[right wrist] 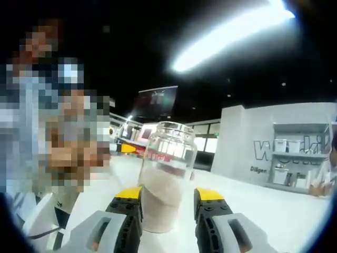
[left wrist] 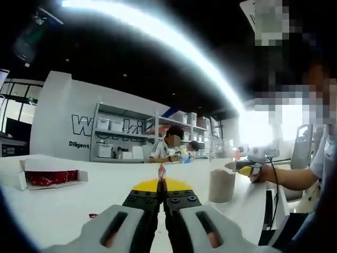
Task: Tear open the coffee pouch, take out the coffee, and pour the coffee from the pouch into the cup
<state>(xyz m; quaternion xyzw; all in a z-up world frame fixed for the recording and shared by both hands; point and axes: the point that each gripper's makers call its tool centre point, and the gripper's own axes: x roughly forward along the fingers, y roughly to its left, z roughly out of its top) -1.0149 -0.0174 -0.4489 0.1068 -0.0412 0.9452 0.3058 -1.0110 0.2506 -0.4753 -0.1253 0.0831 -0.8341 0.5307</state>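
Observation:
My left gripper (left wrist: 161, 183) is shut on a thin red and white coffee pouch (left wrist: 161, 172) that stands edge-on above the yellow fingertips (left wrist: 145, 185). To its right on the white table (left wrist: 79, 205) stands a clear glass cup (left wrist: 221, 182) about half full of pale brown powder. A person's hand holds my right gripper (left wrist: 243, 167) against the cup's right side. In the right gripper view the same cup (right wrist: 166, 182) stands between the jaws of the right gripper (right wrist: 169, 194), which are spread wide on either side of it. I cannot tell whether they touch the glass.
An open white box of red pouches (left wrist: 50, 176) lies at the left of the table. A small red scrap (left wrist: 93, 215) lies near the left jaw. Shelves with boxes (left wrist: 118, 138) and seated people (left wrist: 171, 150) are far behind the table.

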